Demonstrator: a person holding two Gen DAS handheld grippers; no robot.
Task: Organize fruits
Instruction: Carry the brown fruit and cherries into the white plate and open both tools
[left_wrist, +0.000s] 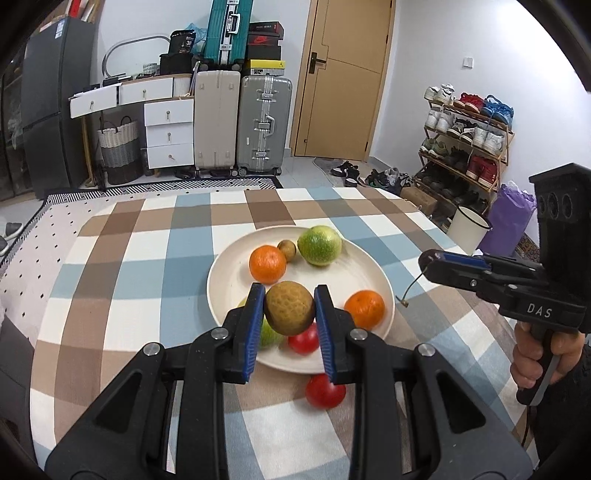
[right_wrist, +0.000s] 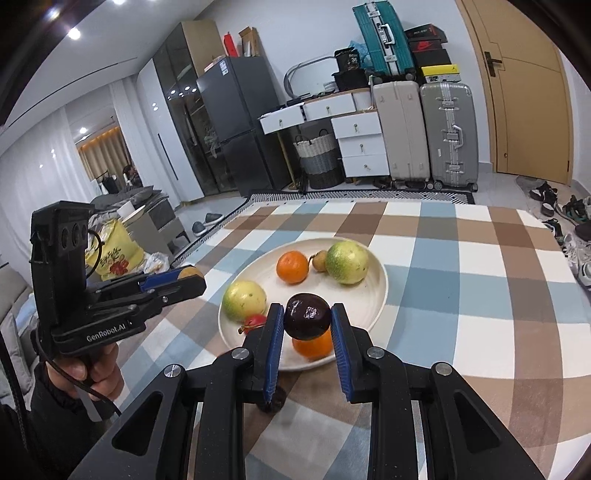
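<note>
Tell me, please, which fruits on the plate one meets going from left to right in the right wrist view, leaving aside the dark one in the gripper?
Yellow-green fruit → red fruit → far orange → small brown fruit → big green fruit. The near orange overlaps several of these in left-right position, so I leave it out.

Cream plate (left_wrist: 229, 280) on blue, brown, white checked tablecloth (left_wrist: 147, 258).
</note>
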